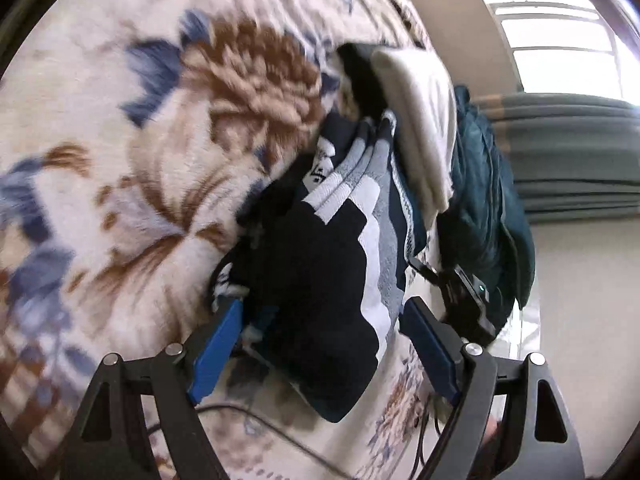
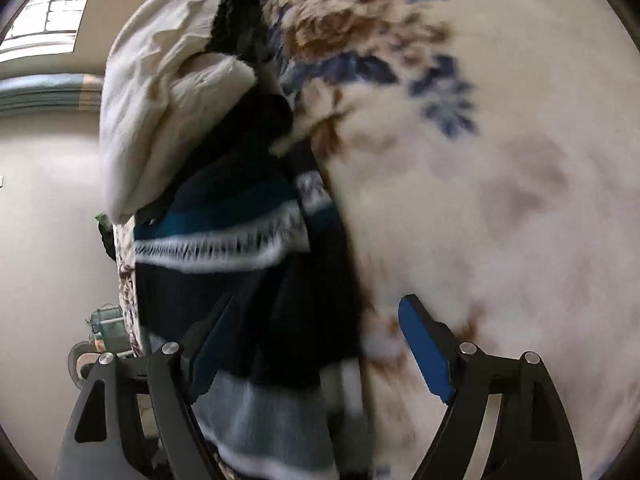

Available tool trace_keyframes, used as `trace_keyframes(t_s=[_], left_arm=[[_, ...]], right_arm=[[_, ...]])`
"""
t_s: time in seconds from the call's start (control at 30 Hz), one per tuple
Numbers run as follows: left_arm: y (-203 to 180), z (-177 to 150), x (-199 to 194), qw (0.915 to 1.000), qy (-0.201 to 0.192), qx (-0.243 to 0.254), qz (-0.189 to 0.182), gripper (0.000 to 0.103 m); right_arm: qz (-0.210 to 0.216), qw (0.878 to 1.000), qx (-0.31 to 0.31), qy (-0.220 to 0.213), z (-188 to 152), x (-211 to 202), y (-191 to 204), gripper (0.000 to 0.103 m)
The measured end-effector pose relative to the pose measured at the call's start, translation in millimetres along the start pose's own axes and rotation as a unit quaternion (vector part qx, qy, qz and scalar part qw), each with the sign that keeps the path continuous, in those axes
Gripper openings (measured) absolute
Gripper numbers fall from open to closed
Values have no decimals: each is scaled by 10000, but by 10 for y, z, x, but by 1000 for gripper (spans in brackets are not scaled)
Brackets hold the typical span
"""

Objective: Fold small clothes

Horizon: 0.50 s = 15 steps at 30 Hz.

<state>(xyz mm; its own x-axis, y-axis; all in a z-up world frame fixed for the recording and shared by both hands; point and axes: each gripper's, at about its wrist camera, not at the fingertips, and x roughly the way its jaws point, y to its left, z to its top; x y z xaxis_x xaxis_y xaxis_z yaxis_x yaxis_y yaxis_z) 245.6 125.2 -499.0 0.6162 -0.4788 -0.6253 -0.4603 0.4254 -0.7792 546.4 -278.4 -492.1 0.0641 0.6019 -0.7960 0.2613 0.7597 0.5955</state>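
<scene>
Blue pads [image 1: 218,350] of the left gripper [image 1: 320,344] fill the bottom of the left wrist view. Its jaws stand wide apart. A folded navy garment with white and grey stripes [image 1: 320,280] lies between the two pads, but neither pad presses on it: a gap shows on each side.

Position of the work item: the striped garment rests on a plush floral blanket [image 1: 120,140] patterned in cream, brown and blue. It sits at the near end of a row of clothes along the blanket's edge. Behind it lie a cream folded cloth [image 1: 420,128] and, just beside that, a dark teal garment [image 1: 488,200]. A small black item [image 1: 360,76] shows at the far end of the row, partly hidden. A thin dark cable [image 1: 260,424] runs across the blanket below the striped garment.

Right wrist view: the right gripper [image 2: 320,360] also has its jaws spread wide, with nothing clamped. One pad [image 2: 426,350] hangs over bare blanket [image 2: 500,200]; the other is over the dark edge of the clothes pile, and whether it touches cannot be told because of blur. The striped garment [image 2: 240,280] appears here with a teal band and a white patterned trim. The cream cloth [image 2: 160,112] lies beyond it.

Background: a pale floor [image 2: 40,220], a window [image 1: 560,40] and a grey-green curtain [image 1: 580,152] are visible past the blanket's edge.
</scene>
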Motion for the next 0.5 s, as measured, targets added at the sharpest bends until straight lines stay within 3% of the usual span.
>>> trace_keyframes(t_s=[0.1,0.27,0.37,0.47,0.5], left_arm=[[52,-156,99,9999,85,-112,-38,81],[94,-386,616,9988,305,-358,-151,81],[138,-310,904,9984,82,-534,-165,81],[104,-181,941,9953,-406,-832,-271,81],[42,-135,910,9946,-606,-789,-289,71]], right_arm=[[105,9999,-113,58,137,117,59,90],[371,9993,-82,33,288,180,76,100],[410,9991,-109,89,314,185,91,101],[618,9977,-167,202,350,202,143,101],[613,9977,-223,210,353,237,200,97]])
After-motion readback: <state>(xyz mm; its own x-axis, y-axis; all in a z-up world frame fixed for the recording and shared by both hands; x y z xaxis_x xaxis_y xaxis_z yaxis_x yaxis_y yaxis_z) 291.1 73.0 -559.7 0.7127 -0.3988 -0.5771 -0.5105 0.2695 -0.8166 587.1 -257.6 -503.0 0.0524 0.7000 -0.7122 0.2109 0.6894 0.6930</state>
